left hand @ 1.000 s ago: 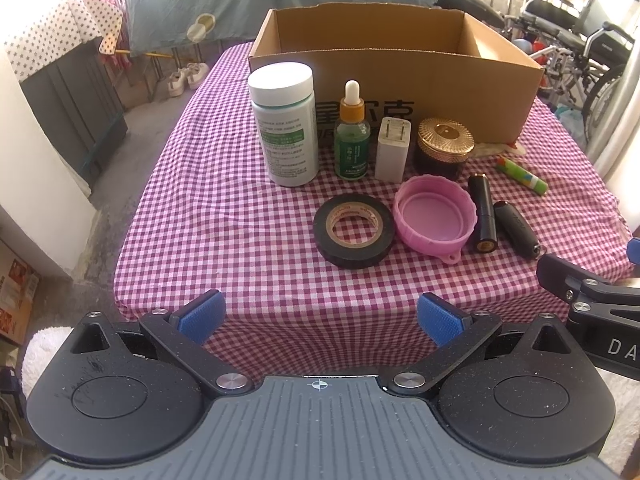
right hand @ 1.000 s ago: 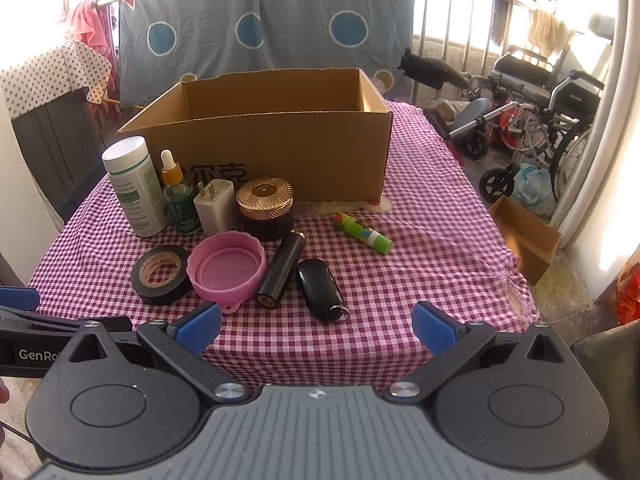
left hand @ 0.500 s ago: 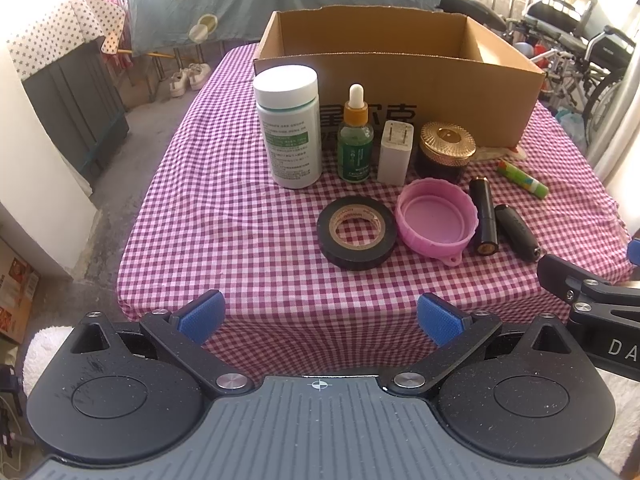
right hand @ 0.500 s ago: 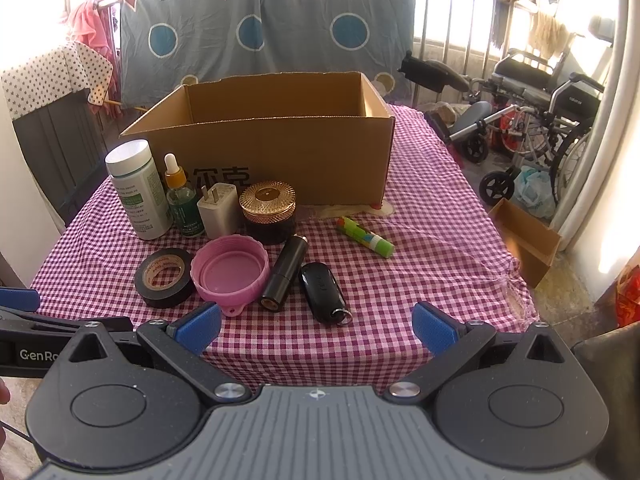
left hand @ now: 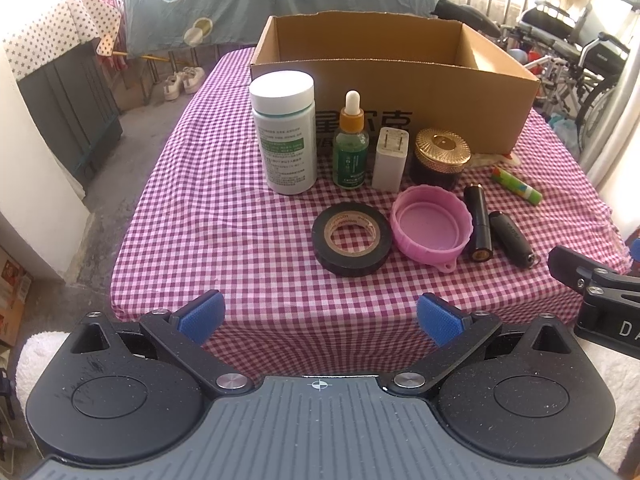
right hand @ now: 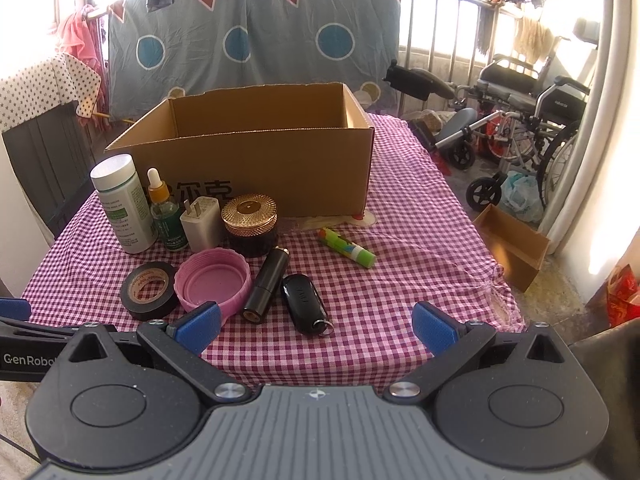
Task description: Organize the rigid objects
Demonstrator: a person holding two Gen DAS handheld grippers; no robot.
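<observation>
On the checked tablecloth (left hand: 208,216) stand a white pill bottle (left hand: 285,136), a green dropper bottle (left hand: 351,152), a white charger plug (left hand: 390,160) and a gold-lidded jar (left hand: 440,158). In front lie a black tape roll (left hand: 352,240), a pink lid (left hand: 430,226), a black tube (left hand: 478,222), a car key fob (right hand: 304,304) and a green glue stick (right hand: 346,248). Behind them sits an open cardboard box (left hand: 400,80). My left gripper (left hand: 320,320) and right gripper (right hand: 316,326) both hover open at the table's near edge, holding nothing.
A wheelchair (right hand: 532,120) and a small cardboard box (right hand: 512,248) stand on the floor to the right. A dark cabinet (left hand: 64,112) is at the left. A patterned cloth (right hand: 256,40) hangs behind the table.
Both grippers have edged forward toward the table, so the objects look slightly nearer. Nothing on the table has moved.
</observation>
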